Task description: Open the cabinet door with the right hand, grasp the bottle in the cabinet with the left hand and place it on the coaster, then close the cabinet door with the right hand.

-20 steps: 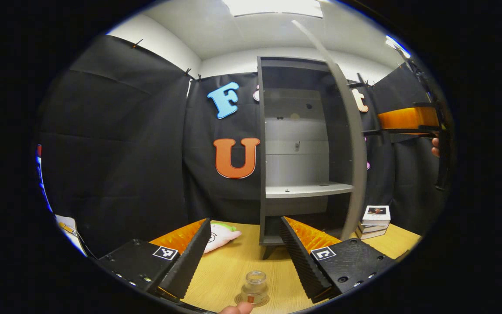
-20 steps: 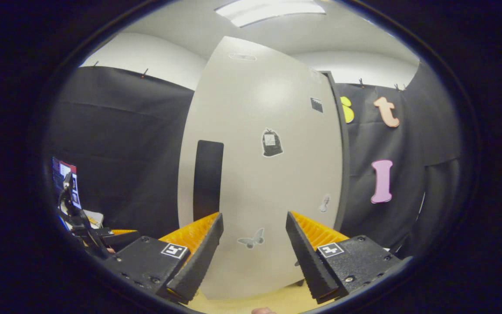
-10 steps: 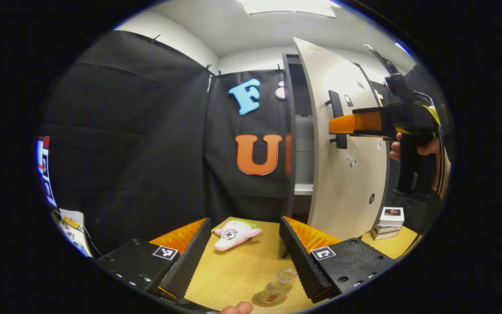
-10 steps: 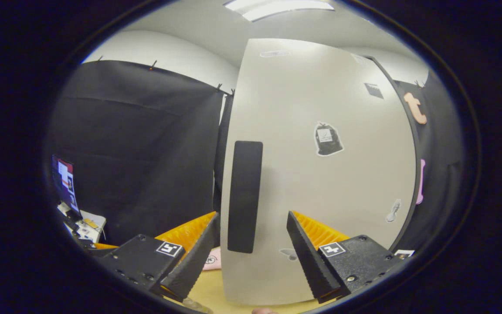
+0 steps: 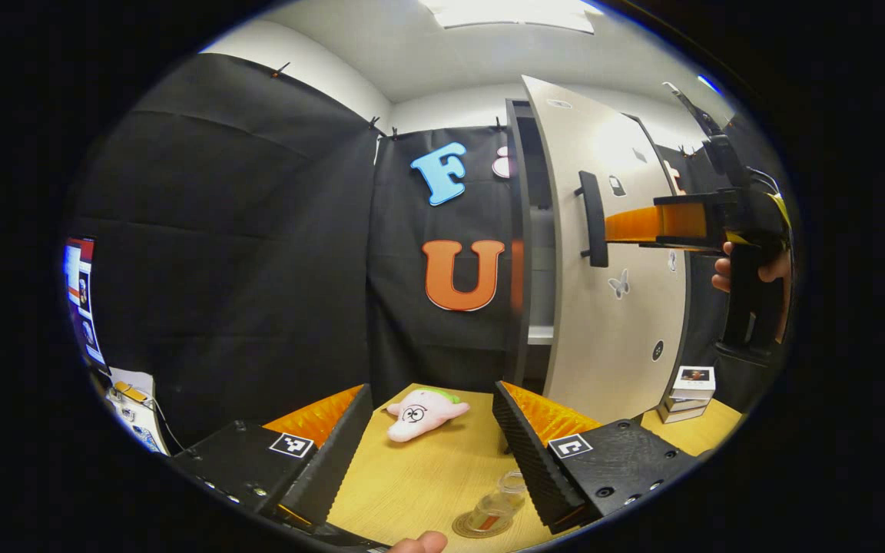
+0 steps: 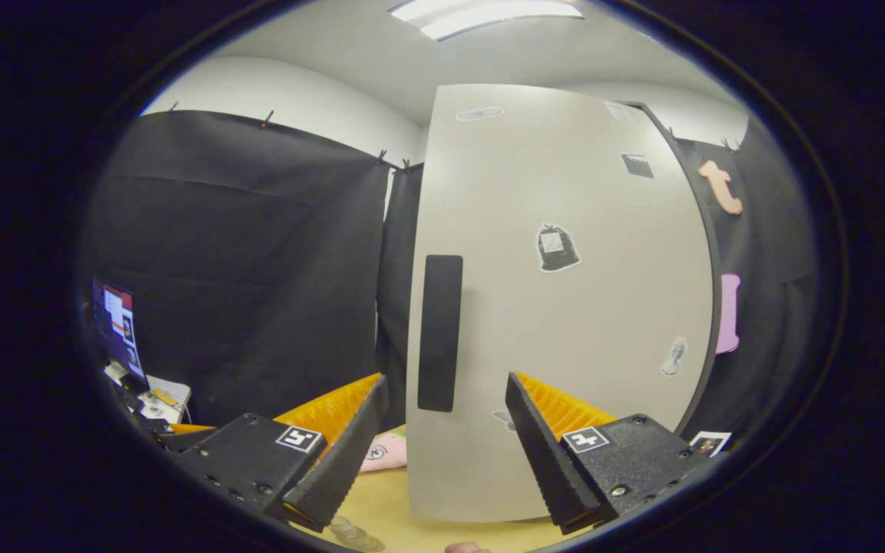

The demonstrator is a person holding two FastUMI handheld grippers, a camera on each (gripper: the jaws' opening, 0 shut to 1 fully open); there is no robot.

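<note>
Both jaws gape empty, door nearly shut.

Right gripper (image 6: pixel 446 453) faces the cabinet door (image 6: pixel 565 322), its upright handle (image 6: pixel 440 332) at twelve o'clock, just beyond the fingertips. Left gripper (image 5: pixel 431 453) hangs spread over the bottle (image 5: pixel 498 503), standing on its coaster (image 5: pixel 464 530) at five o'clock; the right one is nearer the door.

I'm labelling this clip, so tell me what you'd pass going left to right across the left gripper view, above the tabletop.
Monitor → open gap into the cabinet → door handle → cabinet door → right gripper → hand holding it.
</note>
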